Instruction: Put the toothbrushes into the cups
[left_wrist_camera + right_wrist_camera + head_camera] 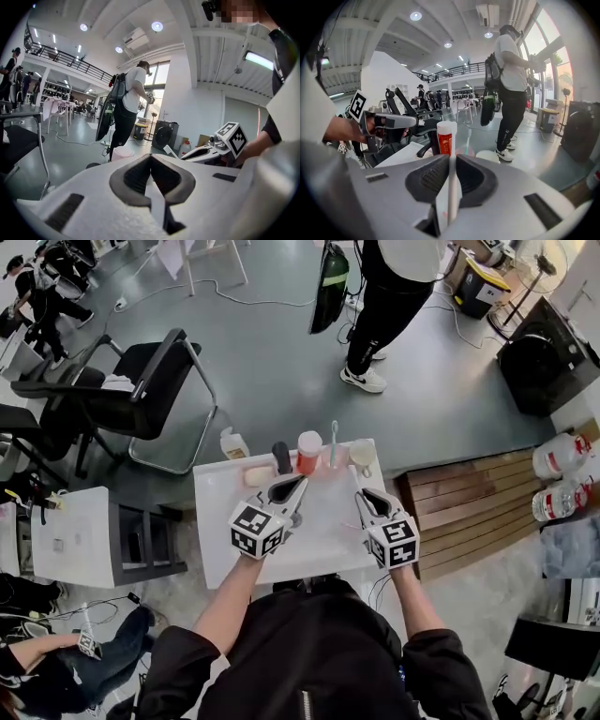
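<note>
My right gripper (368, 500) (451, 161) is shut on a white toothbrush (451, 192), whose thin handle runs upright between the pads. It is held above the white table (319, 540), short of the row of things at the far edge. There a second toothbrush (334, 442) (468, 137) stands in a pinkish cup (465, 152), with a pale cup (362, 456) (492, 156) to its right. My left gripper (289, 491) (150, 158) is shut with nothing in it, close to the right one.
A red tube with a white cap (308, 452) (446, 136), a black object (281, 457) and a beige bar (258, 476) share the far edge. A bottle (233, 443) stands off the table's corner. A black chair (141, 395) and a standing person (384, 296) are beyond.
</note>
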The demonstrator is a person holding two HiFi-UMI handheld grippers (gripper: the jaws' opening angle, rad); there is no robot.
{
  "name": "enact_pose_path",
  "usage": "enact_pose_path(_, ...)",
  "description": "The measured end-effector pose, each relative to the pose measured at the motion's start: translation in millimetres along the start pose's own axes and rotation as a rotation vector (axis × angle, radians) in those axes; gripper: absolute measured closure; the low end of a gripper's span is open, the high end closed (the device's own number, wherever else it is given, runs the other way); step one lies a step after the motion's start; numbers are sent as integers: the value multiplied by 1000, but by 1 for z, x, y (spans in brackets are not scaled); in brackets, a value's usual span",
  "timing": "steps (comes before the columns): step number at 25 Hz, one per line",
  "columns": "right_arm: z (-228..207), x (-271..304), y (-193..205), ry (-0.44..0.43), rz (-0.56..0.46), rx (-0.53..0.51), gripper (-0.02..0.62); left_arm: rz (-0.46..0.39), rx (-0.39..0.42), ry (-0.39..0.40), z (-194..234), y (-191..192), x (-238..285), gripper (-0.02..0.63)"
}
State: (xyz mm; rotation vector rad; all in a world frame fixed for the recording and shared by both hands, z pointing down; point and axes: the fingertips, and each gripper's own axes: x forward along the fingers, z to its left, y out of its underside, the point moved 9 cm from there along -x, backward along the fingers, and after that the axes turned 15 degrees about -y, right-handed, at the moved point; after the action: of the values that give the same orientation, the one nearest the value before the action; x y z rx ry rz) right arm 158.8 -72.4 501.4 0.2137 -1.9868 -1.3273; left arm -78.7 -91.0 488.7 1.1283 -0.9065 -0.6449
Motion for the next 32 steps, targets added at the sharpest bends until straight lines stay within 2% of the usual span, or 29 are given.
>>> enact_pose_path(8, -22, 10, -27, 7, -54, -25, 542, -9, -4, -12, 6, -5, 12, 604)
enact_pose_path(18, -80, 33, -68, 32, -179, 17, 541, -9, -11, -30, 14, -9, 29, 604)
enact_pose_path(25, -125, 60, -66, 26, -227, 146, 542, 11, -20, -39, 15, -8, 37, 604)
enact_pose_path(32, -148, 82, -54, 17, -235, 191, 541, 29, -28, -62, 19, -6, 42, 604)
